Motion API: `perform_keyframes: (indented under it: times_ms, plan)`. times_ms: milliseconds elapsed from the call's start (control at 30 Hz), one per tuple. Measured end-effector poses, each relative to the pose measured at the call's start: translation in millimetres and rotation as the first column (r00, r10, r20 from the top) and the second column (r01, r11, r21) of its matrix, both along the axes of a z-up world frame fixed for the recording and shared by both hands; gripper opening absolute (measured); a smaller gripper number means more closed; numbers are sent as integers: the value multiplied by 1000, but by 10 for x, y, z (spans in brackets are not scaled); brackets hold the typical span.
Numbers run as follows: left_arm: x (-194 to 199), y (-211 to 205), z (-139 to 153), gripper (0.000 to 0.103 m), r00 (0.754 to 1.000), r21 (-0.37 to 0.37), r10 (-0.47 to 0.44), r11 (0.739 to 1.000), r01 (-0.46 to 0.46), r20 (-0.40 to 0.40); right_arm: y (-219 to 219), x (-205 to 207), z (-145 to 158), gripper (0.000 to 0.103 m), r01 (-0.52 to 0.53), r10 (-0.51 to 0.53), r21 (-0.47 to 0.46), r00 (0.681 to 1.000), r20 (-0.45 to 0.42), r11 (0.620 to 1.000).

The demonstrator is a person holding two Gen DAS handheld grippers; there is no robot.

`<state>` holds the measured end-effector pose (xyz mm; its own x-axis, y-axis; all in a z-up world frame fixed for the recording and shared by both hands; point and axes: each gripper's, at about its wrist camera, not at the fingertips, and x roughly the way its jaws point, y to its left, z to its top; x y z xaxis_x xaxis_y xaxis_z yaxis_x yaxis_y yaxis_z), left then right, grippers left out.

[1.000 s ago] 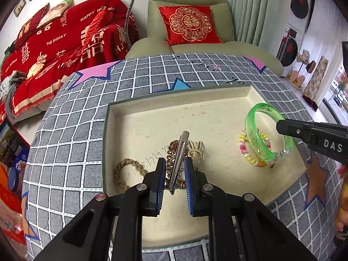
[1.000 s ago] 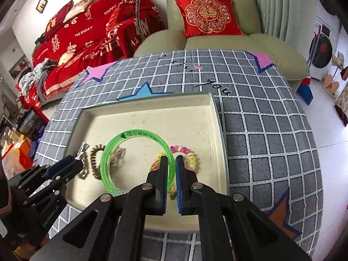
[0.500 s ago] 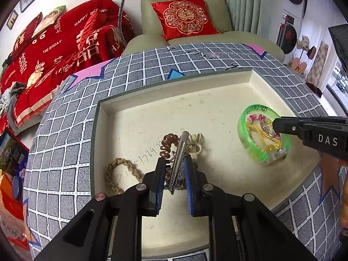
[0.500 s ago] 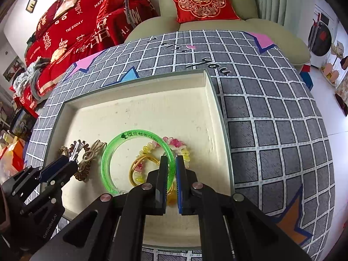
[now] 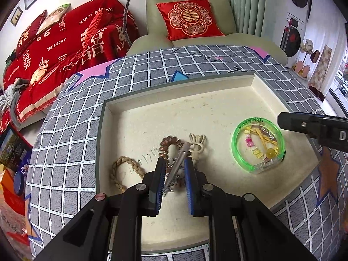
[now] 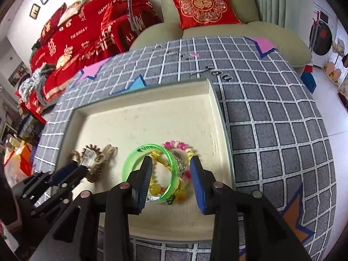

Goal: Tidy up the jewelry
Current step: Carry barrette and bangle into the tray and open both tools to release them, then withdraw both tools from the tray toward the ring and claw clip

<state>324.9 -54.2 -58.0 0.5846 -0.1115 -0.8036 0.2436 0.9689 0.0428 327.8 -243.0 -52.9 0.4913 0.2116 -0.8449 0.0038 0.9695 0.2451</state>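
Observation:
A cream tray (image 5: 217, 113) lies on the checked tablecloth. My left gripper (image 5: 174, 174) has its jaws parted, with a silver hair clip (image 5: 177, 163) lying loose between them over a brown coil hair tie (image 5: 168, 144) and a cream knot ornament (image 5: 196, 142). A braided tan loop (image 5: 118, 169) lies to its left. My right gripper (image 6: 171, 174) is open above a green bangle (image 6: 148, 150), which rests in the tray (image 6: 152, 117) over a pink and yellow bead bracelet (image 6: 180, 145). The bangle also shows in the left wrist view (image 5: 257, 146).
The checked grey tablecloth (image 5: 71, 130) surrounds the tray. A green armchair with a red cushion (image 5: 189, 19) stands behind the table. A red blanket (image 5: 54, 50) covers a sofa at the left. The table's right edge drops to the floor (image 6: 332, 100).
My right gripper lowered the green bangle onto the bead bracelet and opened, letting go of it. My left gripper's jaws have parted and the hair clip has dropped onto the brown hair tie.

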Motion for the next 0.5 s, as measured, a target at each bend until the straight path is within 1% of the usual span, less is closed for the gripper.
perform_keyframes:
  times_ms: [167, 200, 233, 267, 300, 333, 433, 467, 500]
  plan:
    - [19, -15, -6, 28, 1000, -15, 5, 1000, -5, -5, -23, -82, 90, 40, 9, -9, 23, 1000, 12, 1000]
    - [19, -13, -4, 31, 1000, -23, 5, 1000, -5, -6, -27, -98, 104, 40, 9, -9, 24, 1000, 13, 1000]
    - [17, -9, 0, 68, 1000, -30, 7, 1000, -7, -9, -36, -117, 118, 40, 10, -10, 27, 1000, 16, 1000]
    - [7, 5, 17, 96, 1000, -34, 23, 999, -24, -4, -46, -129, 131, 40, 12, -12, 30, 1000, 18, 999]
    - [-21, 32, 57, 103, 999, -39, 46, 998, -45, 28, -57, -142, 144, 40, 15, -16, 34, 1000, 21, 999]
    - [-59, 45, 111, 103, 997, -40, 55, 998, -53, 62, -76, -158, 156, 40, 20, -21, 39, 1000, 22, 999]
    - [-90, 49, 165, 103, 997, -44, 46, 998, -43, 59, -120, -218, 192, 42, 32, -34, 59, 999, 24, 998]
    - [-118, 57, 189, 103, 997, -46, 48, 998, -45, 67, -133, -239, 201, 44, 35, -37, 66, 999, 24, 997]
    - [-141, 72, 215, 103, 996, -47, 49, 998, -45, 77, -146, -263, 212, 52, 38, -39, 72, 999, 25, 997]
